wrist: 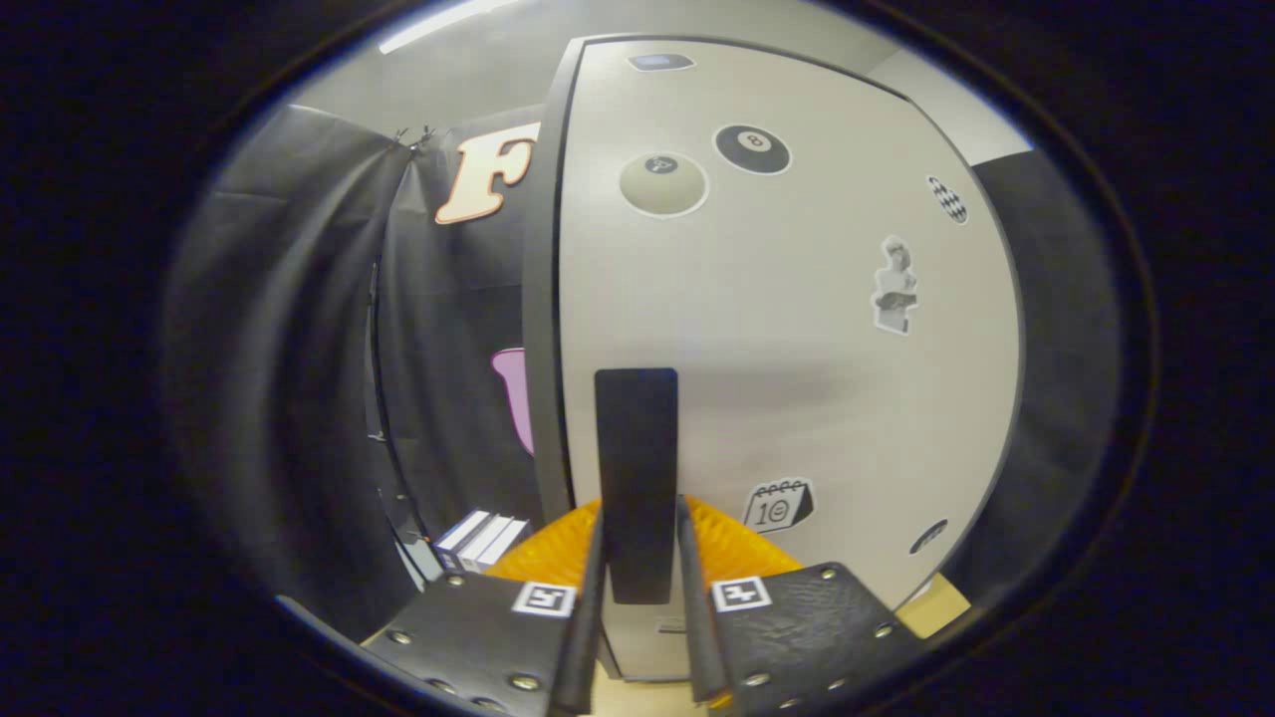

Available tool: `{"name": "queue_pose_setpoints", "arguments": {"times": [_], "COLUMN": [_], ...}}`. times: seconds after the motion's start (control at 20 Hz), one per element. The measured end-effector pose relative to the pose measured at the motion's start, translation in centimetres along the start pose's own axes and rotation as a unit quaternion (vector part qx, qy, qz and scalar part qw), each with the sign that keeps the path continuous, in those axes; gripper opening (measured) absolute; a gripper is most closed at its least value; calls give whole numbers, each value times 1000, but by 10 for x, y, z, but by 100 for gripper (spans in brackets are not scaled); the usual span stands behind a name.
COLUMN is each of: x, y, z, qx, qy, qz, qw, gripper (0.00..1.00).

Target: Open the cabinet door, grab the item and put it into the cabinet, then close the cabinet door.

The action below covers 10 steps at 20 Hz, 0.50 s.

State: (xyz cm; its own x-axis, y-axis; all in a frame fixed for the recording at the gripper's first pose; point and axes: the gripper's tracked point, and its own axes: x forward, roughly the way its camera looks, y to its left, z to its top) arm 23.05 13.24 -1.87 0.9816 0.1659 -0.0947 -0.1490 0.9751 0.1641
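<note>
While the cabinet door [797, 329] stands shut, the gripper [639, 558] has its fingers closed narrowly on the door's black vertical handle [637, 468], one pressing each side. Small white boxes [480, 540] lie beside the cabinet's lower left corner.

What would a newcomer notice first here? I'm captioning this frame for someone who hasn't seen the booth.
The pale cabinet door stands just ahead, scattered with stickers, an eight-ball sticker near its top. A dark upright handle runs down the door's left side, and the gripper has its fingers on either side of it, seemingly closed on it. A stack of books lies low to the left.
</note>
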Motion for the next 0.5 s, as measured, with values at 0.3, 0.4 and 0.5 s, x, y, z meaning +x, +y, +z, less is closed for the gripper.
{"name": "queue_pose_setpoints", "arguments": {"times": [0.3, 0.4, 0.5], "x": [-4, -4, -6], "y": [-1, -2, -3], "z": [1, 0, -1], "qx": [6, 2, 8], "qy": [5, 5, 9], "qz": [-1, -3, -2], "qw": [1000, 1000, 1000], "gripper": [29, 29, 18]}}
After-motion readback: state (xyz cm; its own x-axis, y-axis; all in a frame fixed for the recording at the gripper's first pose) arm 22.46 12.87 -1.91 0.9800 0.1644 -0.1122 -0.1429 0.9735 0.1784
